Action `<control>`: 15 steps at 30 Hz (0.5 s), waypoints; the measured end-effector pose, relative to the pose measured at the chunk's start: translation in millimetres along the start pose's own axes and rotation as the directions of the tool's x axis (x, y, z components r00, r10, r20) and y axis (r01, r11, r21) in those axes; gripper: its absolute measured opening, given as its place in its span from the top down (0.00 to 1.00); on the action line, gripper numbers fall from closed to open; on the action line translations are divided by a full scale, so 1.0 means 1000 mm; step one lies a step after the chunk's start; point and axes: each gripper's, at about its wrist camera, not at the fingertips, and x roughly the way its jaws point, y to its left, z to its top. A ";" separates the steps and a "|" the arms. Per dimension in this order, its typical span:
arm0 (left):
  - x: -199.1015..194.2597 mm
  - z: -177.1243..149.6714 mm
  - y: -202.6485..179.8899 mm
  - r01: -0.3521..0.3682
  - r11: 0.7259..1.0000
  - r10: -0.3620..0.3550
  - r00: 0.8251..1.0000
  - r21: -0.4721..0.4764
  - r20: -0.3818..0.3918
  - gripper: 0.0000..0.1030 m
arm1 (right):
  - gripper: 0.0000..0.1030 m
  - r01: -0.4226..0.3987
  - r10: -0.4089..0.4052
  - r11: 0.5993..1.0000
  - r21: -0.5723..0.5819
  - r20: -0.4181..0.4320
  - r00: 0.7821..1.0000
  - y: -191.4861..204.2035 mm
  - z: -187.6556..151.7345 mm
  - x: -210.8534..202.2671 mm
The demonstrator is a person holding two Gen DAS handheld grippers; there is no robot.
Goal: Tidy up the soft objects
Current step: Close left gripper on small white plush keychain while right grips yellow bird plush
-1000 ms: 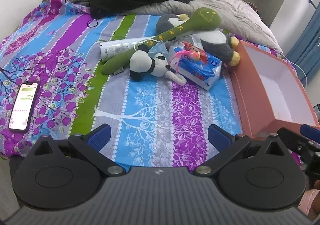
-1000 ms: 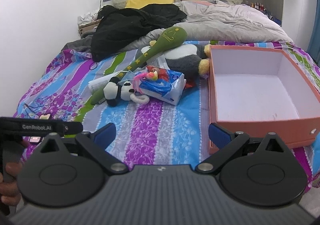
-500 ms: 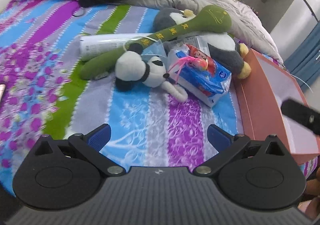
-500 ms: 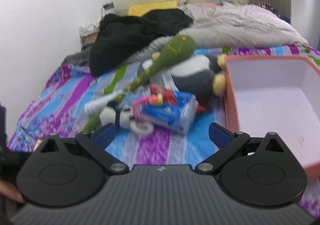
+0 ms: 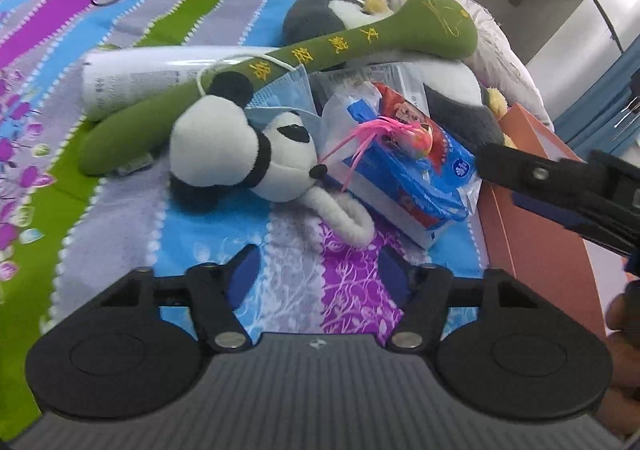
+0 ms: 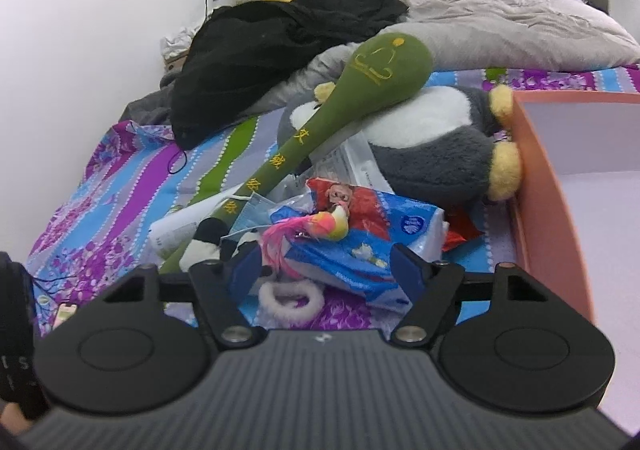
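A pile of soft things lies on the striped bedspread. A small panda plush (image 5: 240, 154) with a white loop tail lies in front, and it shows partly in the right wrist view (image 6: 204, 246). A long green plush club (image 5: 320, 50) (image 6: 360, 98) leans across a grey and white penguin plush (image 6: 436, 142) (image 5: 332, 10). A blue tissue pack (image 5: 416, 178) (image 6: 372, 242) carries a pink feathered bird toy (image 6: 312, 228). My left gripper (image 5: 316, 270) is open just before the panda. My right gripper (image 6: 324, 270) is open just before the tissue pack.
An open orange box (image 6: 552, 186) with a white inside stands right of the pile, also in the left wrist view (image 5: 532, 218). A white roll (image 5: 160, 74), a blue face mask (image 5: 284, 94), black clothes (image 6: 280, 46), a grey duvet (image 6: 500, 14) and a phone (image 6: 66, 310).
Both grippers have moved forward and down toward the pile, which now fills both views. The right gripper now reaches into the left wrist view from the right.
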 end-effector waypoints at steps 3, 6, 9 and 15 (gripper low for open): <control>0.012 0.004 0.003 0.025 1.000 -0.025 1.000 -0.018 -0.008 0.41 | 0.32 -0.017 0.017 1.000 0.010 -0.011 1.000 0.000 0.004 0.017; 0.026 0.008 0.007 0.053 0.998 -0.054 0.998 -0.043 -0.024 0.45 | 0.33 -0.024 0.025 0.999 0.026 -0.014 1.000 -0.001 0.009 0.034; 0.037 0.011 0.008 0.059 0.997 -0.061 0.998 -0.055 -0.027 0.51 | 0.36 -0.017 0.018 0.999 0.035 -0.017 1.000 -0.003 0.012 0.049; 0.053 0.016 0.012 0.061 0.996 -0.063 0.997 -0.059 -0.039 0.72 | 0.45 -0.031 0.034 0.997 0.066 -0.045 0.998 -0.009 0.011 0.075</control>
